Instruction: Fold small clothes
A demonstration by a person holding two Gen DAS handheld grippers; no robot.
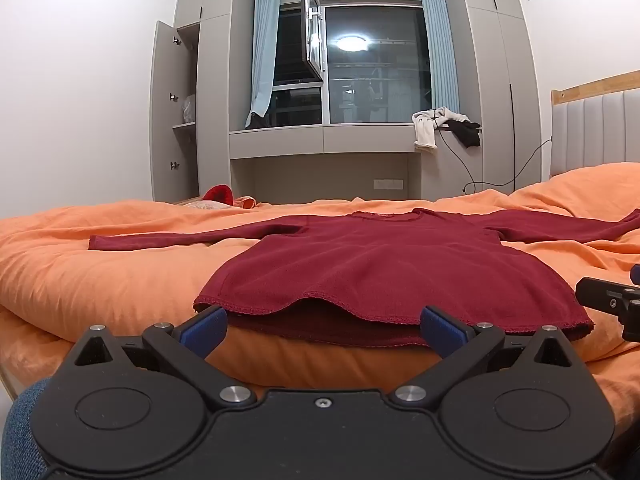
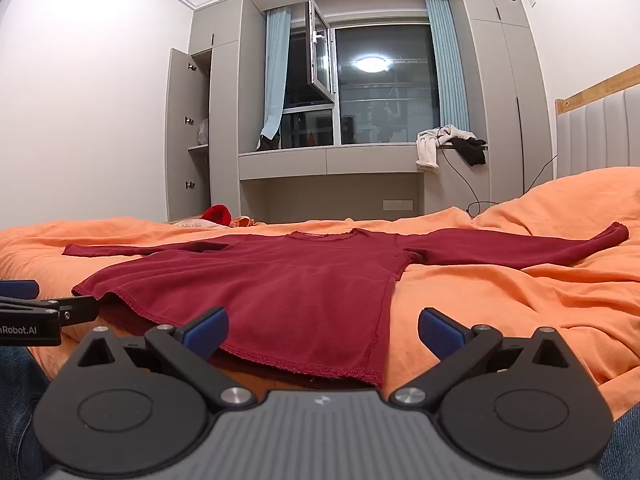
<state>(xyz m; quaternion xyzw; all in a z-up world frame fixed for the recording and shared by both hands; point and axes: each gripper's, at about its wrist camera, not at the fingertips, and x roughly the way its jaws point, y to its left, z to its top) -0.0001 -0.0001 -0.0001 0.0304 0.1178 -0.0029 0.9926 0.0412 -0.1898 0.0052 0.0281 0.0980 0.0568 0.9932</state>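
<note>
A dark red shirt point(image 1: 380, 264) lies flat on the orange duvet point(image 1: 100, 280), sleeves stretched out to either side, its hem at the bed edge nearest both grippers. The left gripper point(image 1: 324, 330) is spread wide and holds nothing, its blue pads level with the hem; the right gripper point(image 2: 323, 330) is likewise spread and empty, facing the hem's right corner. The hem lifts in a small wave in the left view, showing the back layer beneath, so a pinch there could catch only the top layer and pull the shirt apart instead of folding it. The duvet is soft and wrinkled just beside the hem, and a low bite might grab bedding along with the cloth. If the two grippers lift unevenly, the shirt would likely skew. The hem overhangs the bed edge slightly, so a tug toward the grippers may drag the shirt off.
</note>
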